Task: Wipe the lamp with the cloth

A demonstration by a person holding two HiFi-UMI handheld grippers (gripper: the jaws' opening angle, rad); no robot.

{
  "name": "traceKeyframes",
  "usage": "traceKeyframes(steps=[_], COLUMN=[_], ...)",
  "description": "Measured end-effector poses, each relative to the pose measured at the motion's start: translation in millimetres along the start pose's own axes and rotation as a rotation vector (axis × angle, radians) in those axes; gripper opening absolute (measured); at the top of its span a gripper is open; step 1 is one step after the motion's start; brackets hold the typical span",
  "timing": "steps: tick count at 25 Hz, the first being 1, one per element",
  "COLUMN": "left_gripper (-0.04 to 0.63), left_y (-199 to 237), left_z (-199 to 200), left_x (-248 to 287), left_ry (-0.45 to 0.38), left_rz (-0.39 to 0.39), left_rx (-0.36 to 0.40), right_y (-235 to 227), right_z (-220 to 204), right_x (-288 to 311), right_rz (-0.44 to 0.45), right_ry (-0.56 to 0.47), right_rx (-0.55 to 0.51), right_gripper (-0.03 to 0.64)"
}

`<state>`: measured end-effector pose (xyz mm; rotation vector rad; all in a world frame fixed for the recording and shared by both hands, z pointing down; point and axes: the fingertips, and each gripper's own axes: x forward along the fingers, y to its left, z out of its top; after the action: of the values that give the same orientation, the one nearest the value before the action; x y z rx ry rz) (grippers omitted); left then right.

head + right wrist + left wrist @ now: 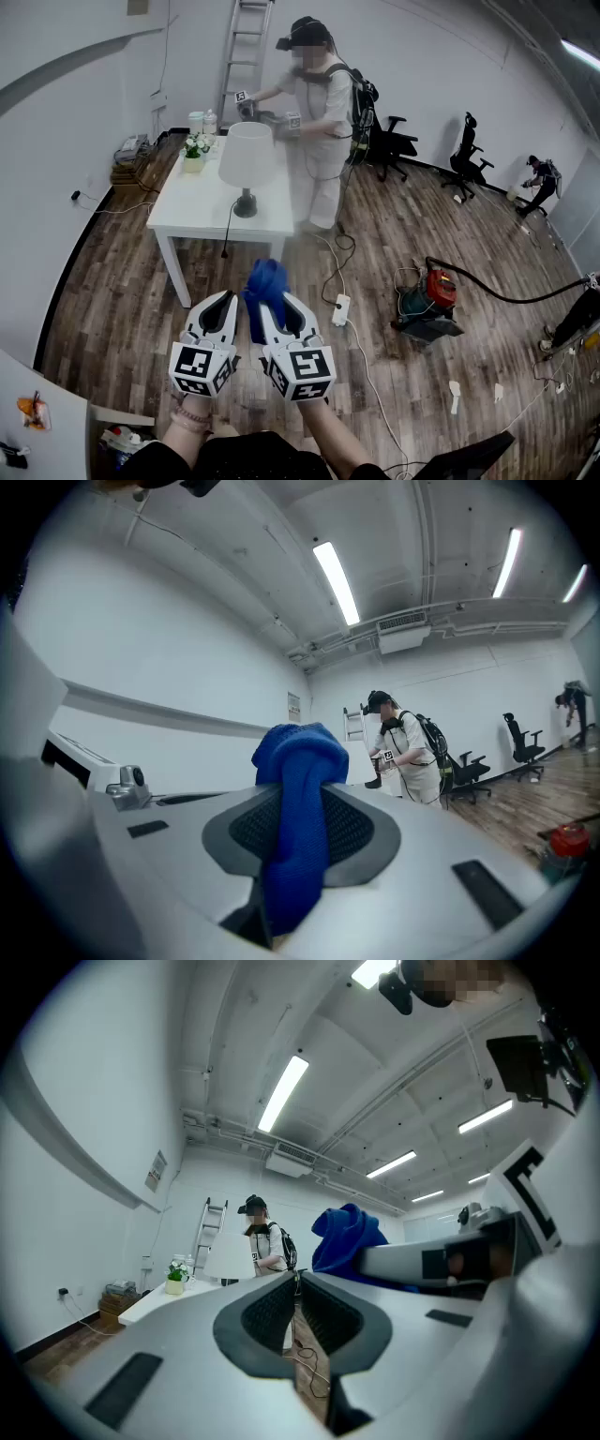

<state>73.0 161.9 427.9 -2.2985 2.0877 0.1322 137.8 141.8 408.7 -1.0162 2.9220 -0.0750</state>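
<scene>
Noted white table (202,220) ahead, with lamp (247,159) standing upright on it, well apart from both grippers. Found left gripper (228,300) with jaws drawn almost together and nothing between them. Saw right gripper (270,309) clamped on blue cloth (266,279), which bunched above its jaws, just beside left gripper.
</scene>
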Motion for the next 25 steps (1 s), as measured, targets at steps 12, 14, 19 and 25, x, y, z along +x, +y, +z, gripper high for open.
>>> traceKeyframes(steps=[12,14,19,25], left_gripper=[0.009,0.008,0.008,0.008], left_y=[5,16,54,108], left_z=[1,-1,1,20], left_x=[64,81,133,202], left_ry=[-0.001,-0.003,-0.015,-0.038], left_rz=[0.02,0.02,0.011,-0.01], left_rx=[0.049,0.052,0.065,0.065], right_y=[-50,-58,-87,-113], right_z=[7,6,10,33], right_x=[42,60,119,193], right_rz=[0.052,0.044,0.02,0.004], right_ry=[0.028,0.029,0.026,0.01], right_rx=[-0.028,-0.03,-0.021,-0.05], right_gripper=[0.098,0.098,0.098,0.098])
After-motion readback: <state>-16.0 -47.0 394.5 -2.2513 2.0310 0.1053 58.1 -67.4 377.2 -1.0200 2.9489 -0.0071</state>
